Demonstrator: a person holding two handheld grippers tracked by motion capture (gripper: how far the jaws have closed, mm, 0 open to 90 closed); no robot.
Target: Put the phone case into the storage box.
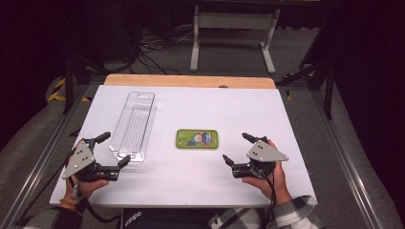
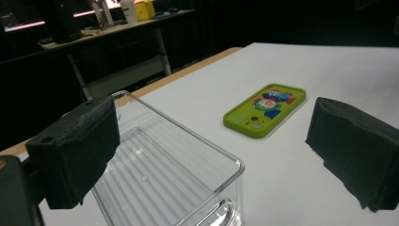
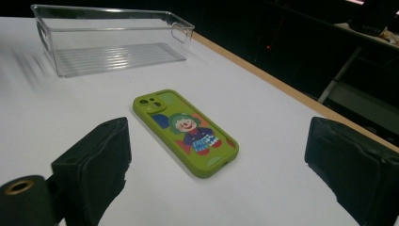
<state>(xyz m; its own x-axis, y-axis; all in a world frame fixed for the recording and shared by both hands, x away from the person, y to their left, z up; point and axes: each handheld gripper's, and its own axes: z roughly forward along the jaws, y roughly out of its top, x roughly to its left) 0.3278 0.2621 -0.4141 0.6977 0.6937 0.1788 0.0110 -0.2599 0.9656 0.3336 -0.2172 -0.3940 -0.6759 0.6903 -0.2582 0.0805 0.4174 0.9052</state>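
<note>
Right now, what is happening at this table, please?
A person sits at a white table with a two-jaw gripper in each hand. The left gripper is open, close to the near end of an empty clear plastic bin. The right gripper is open too, aimed at a green phone case with a clown picture that lies flat in the middle. Neither gripper holds anything.

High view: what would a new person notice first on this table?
Probably the green phone case with a clown picture, lying flat in the middle of the white table. To its left stands an empty clear plastic bin. Near the front edge, the left hand-held gripper and right hand-held gripper are both open, holding nothing.
</note>
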